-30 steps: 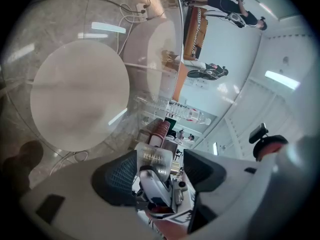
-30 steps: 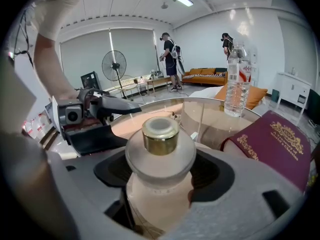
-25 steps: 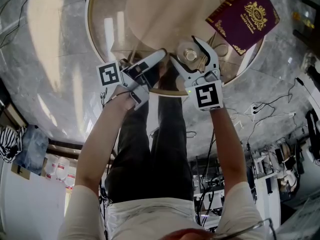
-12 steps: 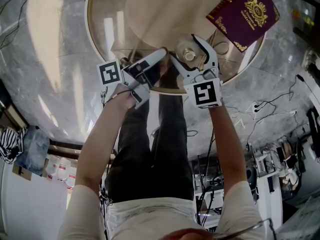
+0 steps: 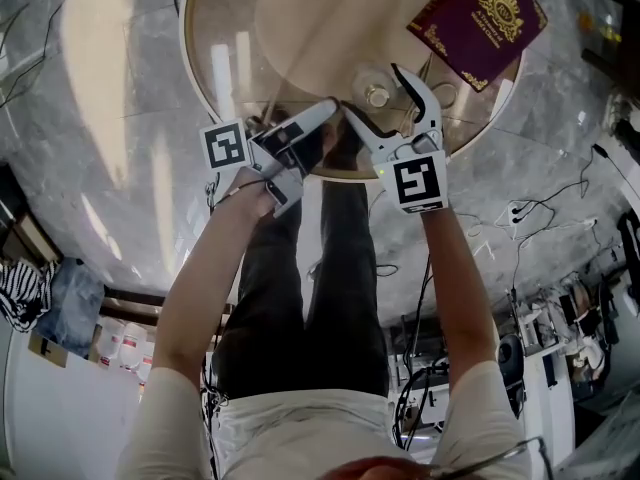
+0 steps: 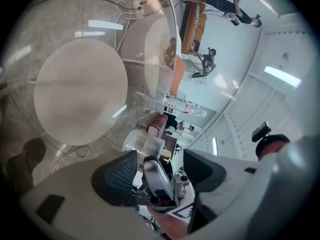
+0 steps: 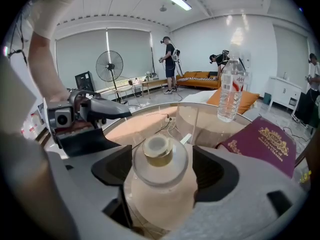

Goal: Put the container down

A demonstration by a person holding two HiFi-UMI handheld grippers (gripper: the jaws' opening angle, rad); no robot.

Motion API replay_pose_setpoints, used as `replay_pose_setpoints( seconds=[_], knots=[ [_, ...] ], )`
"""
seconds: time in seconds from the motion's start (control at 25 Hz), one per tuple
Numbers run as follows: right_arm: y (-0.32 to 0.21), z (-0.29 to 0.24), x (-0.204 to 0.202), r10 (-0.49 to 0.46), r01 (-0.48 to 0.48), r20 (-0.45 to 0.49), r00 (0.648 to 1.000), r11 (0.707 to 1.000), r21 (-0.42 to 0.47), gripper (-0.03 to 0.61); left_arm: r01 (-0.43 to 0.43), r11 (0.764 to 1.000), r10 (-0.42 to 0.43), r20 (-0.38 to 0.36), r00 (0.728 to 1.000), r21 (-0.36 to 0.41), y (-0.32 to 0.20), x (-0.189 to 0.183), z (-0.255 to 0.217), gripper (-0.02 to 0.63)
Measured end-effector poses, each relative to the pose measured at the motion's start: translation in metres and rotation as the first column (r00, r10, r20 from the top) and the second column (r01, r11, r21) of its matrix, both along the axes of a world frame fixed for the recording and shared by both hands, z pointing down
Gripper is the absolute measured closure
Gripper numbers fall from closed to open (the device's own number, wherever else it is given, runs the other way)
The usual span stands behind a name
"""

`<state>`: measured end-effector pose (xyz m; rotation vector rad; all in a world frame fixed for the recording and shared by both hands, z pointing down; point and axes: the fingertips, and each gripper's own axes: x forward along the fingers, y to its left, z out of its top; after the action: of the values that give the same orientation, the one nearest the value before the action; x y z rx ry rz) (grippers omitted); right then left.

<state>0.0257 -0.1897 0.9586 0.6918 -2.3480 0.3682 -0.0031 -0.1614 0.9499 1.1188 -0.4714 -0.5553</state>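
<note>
A small clear container with a round lid and a pale knob stands on the round glass table. My right gripper straddles it. Its jaws are opening, and the container stands between the pads with a thin gap on each side. My left gripper hovers just left of it over the table's near rim, open with nothing between its pads. From the left gripper view the container shows beyond that gripper, with the right gripper around it.
A burgundy booklet with a gold crest lies on the glass to the right of the container. A clear water bottle stands behind the booklet. Cables lie on the marble floor under the table. People stand far back in the room.
My right gripper's fingers have spread wider around the container, which stays put on the glass. The left gripper has barely moved.
</note>
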Motion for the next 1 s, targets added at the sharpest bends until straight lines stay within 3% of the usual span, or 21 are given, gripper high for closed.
replay_pose_setpoints(
  seconds=[0.28,0.68,1.0],
  knots=[
    [0.005,-0.047,0.004,0.061,-0.062,0.031,0.998,0.998,0.030,0.229,-0.072,0.995,0.072,0.013,0.997,0.066,0.008,0.009,-0.049,0.347],
    [0.015,-0.163,0.025,0.160,-0.162,0.046,0.986,0.986,0.027,0.355,-0.208,0.961,0.197,0.073,0.978,0.182,0.015,0.029,-0.169,0.387],
    [0.034,-0.271,0.028,0.229,-0.229,0.034,0.973,0.973,-0.007,0.456,-0.281,0.937,0.257,0.136,0.957,0.209,0.023,0.034,-0.275,0.430]
  ],
)
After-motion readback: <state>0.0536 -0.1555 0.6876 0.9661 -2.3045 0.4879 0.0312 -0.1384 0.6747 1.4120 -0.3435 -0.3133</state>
